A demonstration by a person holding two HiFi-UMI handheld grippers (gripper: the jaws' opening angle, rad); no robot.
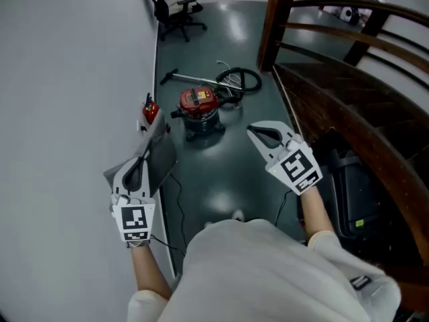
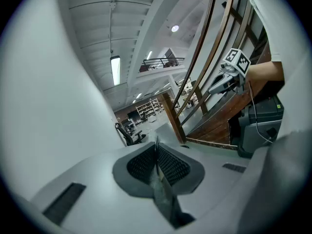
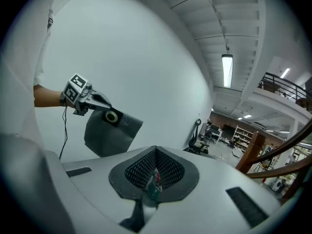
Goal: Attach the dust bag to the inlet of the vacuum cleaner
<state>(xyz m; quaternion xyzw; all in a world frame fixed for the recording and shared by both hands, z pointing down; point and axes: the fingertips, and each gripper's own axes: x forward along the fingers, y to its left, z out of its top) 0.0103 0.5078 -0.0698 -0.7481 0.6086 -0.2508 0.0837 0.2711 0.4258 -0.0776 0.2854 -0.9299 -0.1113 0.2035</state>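
Observation:
A red-lidded vacuum cleaner [image 1: 200, 109] stands on the dark floor a few steps ahead, between the white wall and the stairs. My left gripper [image 1: 143, 155] is shut on the top edge of a grey dust bag [image 1: 159, 161], which hangs beside the wall. In the left gripper view the bag [image 2: 162, 191] shows edge-on as a thin sheet between the closed pads [image 2: 171, 165]. The right gripper view shows the bag [image 3: 109, 133] with its black collar and round hole [image 3: 112, 116]. My right gripper [image 1: 257, 134] is shut and empty, held level with the left and apart from it.
A black hose and wand [image 1: 234, 79] lie behind the vacuum. An office chair [image 1: 177, 12] stands farther back. A wooden stair railing [image 1: 348, 39] runs along the right, with a black box [image 1: 352, 193] under it. A red object [image 1: 150, 111] hangs on the wall.

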